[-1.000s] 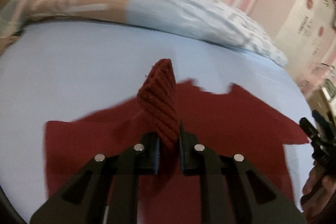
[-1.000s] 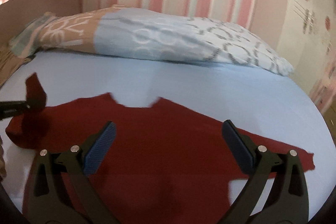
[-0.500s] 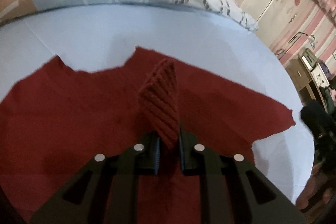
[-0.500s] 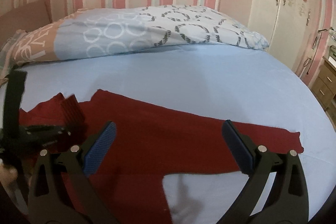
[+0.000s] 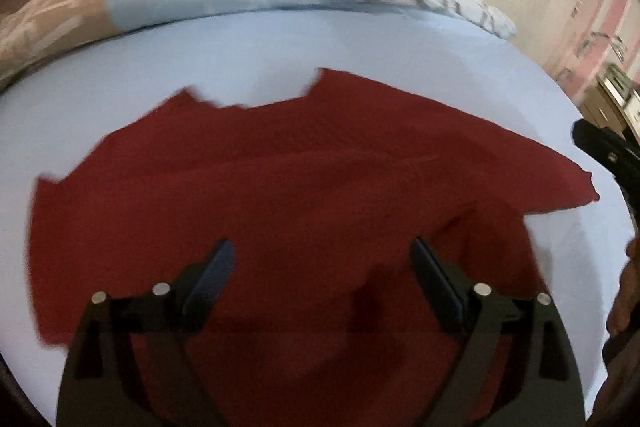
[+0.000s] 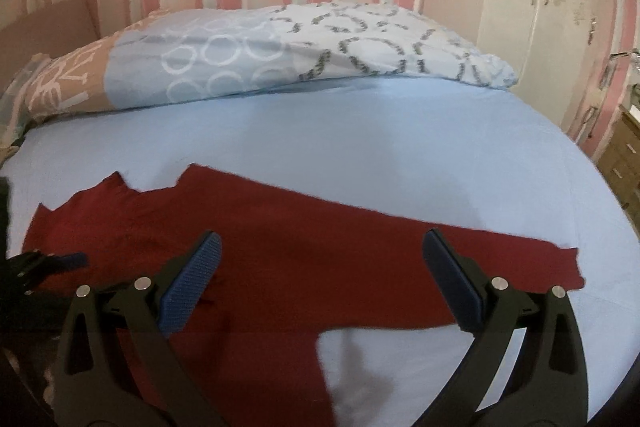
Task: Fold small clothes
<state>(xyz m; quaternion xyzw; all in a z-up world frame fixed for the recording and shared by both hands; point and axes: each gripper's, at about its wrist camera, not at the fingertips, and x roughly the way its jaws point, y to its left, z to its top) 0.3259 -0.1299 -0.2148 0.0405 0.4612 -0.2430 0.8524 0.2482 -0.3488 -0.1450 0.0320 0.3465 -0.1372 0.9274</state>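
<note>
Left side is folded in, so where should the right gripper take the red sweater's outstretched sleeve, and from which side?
Probably at the cuff end of the red sweater, where its outstretched sleeve ends in a free edge flat on the blue sheet. Bring the right gripper, open and empty, in from the sleeve's outer end, one finger slid under that edge; bare sheet surrounds it there.

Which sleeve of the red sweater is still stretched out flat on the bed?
The sleeve reaching toward the wardrobe side lies straight on the blue sheet; the other is folded over the sweater body.
</note>
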